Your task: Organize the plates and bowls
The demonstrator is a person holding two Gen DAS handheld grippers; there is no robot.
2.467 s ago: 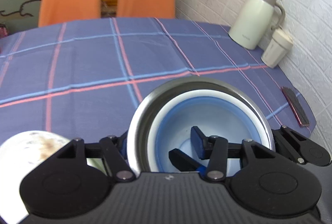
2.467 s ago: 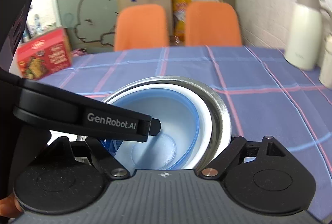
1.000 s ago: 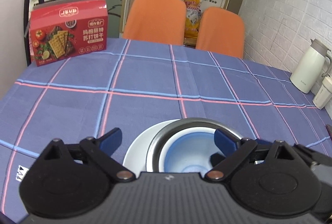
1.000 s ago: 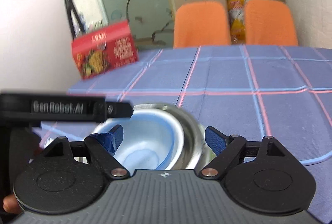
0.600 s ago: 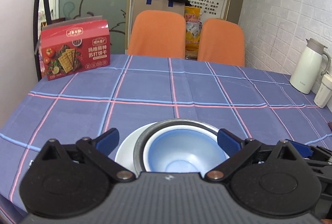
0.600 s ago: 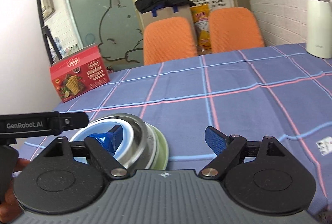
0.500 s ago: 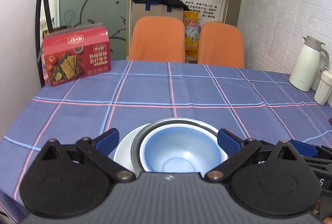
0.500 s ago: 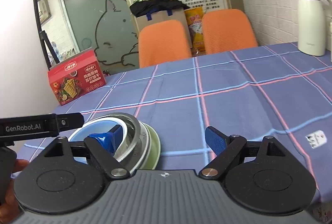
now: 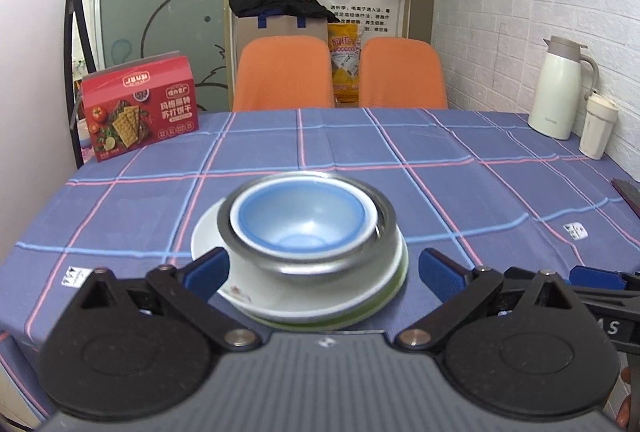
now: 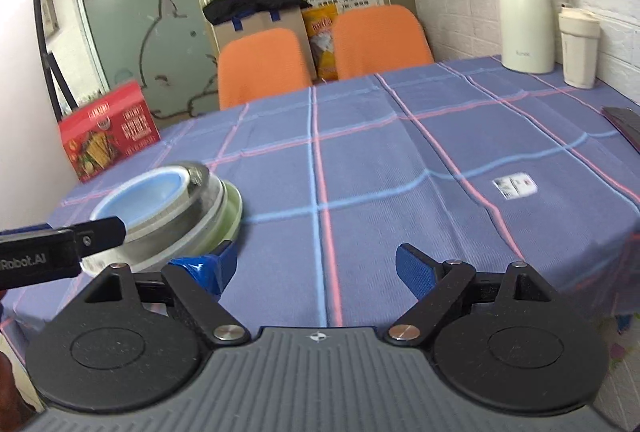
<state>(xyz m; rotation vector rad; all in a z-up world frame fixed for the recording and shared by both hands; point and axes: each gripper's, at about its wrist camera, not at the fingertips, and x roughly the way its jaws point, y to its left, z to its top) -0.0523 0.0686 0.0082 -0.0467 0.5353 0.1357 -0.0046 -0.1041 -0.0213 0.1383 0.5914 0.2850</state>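
Stack of dishes on the checked tablecloth [image 9: 460, 144], both grippers held wide and empty.

A round blue bowl [image 9: 300, 214] is nested, mouth up, in a shiny steel bowl [image 9: 320, 264]; this is set on a glossy white plate [image 9: 276, 302] above a green-rimmed plate [image 9: 384, 304], near the table's front edge. The left gripper [image 9: 322, 270] is seen with fingers spread on both sides of the stack, not touching it. The right gripper [image 10: 316, 268] is spread over bare woven cloth, beside the stack.

Count: 1 blue bowl [image 9: 300, 218], 1 steel bowl [image 9: 320, 264], 1 white plate [image 9: 280, 306], 1 green-rimmed plate [image 9: 384, 302] — one stack just ahead of the left gripper [image 9: 322, 270]. Beyond it — 2 orange chairs [image 9: 282, 72], 1 red cracker box [image 9: 140, 104], 1 white jug [image 9: 554, 90], 1 cup [image 9: 597, 128].
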